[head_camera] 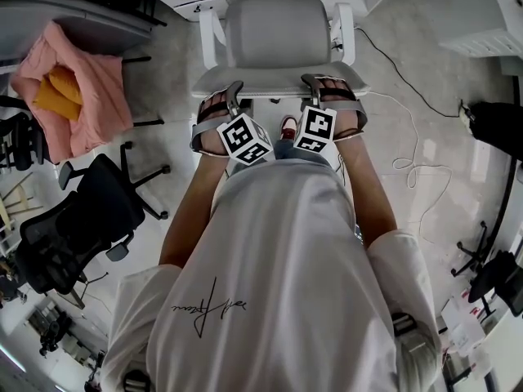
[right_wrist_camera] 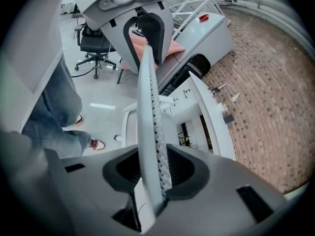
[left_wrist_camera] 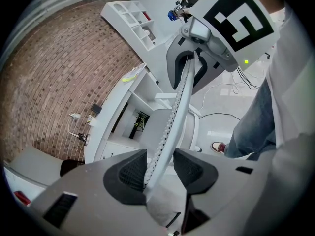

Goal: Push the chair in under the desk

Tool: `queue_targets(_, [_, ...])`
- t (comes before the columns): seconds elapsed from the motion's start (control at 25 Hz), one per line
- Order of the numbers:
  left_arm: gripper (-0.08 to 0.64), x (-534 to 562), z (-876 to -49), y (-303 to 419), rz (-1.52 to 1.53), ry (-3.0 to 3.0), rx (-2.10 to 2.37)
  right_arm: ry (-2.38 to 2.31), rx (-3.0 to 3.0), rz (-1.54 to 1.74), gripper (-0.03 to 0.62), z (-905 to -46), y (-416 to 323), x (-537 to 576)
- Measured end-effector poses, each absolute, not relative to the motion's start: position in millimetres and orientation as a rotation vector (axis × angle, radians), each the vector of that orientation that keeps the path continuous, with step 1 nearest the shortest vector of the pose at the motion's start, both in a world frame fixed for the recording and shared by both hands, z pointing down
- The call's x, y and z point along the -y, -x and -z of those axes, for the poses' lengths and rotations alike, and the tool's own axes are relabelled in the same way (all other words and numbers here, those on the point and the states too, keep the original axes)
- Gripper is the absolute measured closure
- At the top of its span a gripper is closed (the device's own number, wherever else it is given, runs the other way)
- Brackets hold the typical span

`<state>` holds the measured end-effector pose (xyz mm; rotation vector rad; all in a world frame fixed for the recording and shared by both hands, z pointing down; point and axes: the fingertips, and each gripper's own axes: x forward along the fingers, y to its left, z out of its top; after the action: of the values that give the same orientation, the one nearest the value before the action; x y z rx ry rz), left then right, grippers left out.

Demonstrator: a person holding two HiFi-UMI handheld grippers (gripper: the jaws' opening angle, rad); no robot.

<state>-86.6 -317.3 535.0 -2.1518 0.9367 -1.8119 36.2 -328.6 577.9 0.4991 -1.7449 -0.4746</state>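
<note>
1. At left on the backrest rim [head_camera: 274, 78] of the office chair [head_camera: 274, 31]: left gripper [head_camera: 233, 95], jaws parted, straddling the rim unclamped. A hard shove may slide it off.
2. Centre: office chair stands just before the white desk [left_wrist_camera: 110, 114], seat facing it, not yet under. Uneven pushing would likely swivel it, driving an armrest [head_camera: 345, 33] against the desk.
3. Right of centre: right gripper [head_camera: 315, 88], jaws likewise apart about the rim, not clamping.
4. Far right: floor cable [head_camera: 394, 65]. It may foul the base if the chair veers.
5. Head view alone shows both grippers together. Gripper views alone show the desk's opening and the brick wall [left_wrist_camera: 59, 73].
</note>
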Motion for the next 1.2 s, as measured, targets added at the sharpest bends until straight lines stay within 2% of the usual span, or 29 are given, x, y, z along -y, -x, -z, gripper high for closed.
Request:
queue_targets(0.64, [0.388,331,-537,82,1.837,2.126,-0.994,-0.518,1.844,0.494,0.433,-561,-42,332])
queue_targets(1.2, [0.391,357,-537,75,1.804,2.110,-0.950,-0.437,1.839,0.602,0.502,-566,-48,354])
